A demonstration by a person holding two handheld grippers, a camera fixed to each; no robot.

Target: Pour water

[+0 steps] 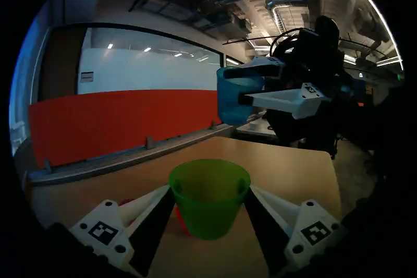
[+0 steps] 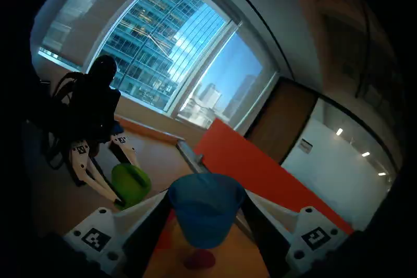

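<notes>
A wooden table [image 1: 292, 163] borders a red partition [image 1: 120, 121]; glass towers [image 2: 151, 48] stand beyond the window [image 2: 234, 69]; ducts [image 1: 281, 14] run overhead.

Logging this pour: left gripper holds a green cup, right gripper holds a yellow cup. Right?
No. The right gripper holds a blue cup, not yellow; the right gripper view shows it. The left gripper does hold the green cup.

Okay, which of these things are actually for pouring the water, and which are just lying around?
For the job:
green cup, held in the left gripper
blue cup, held in the right gripper

Just lying about:
small red object on the table
orange partition
</notes>
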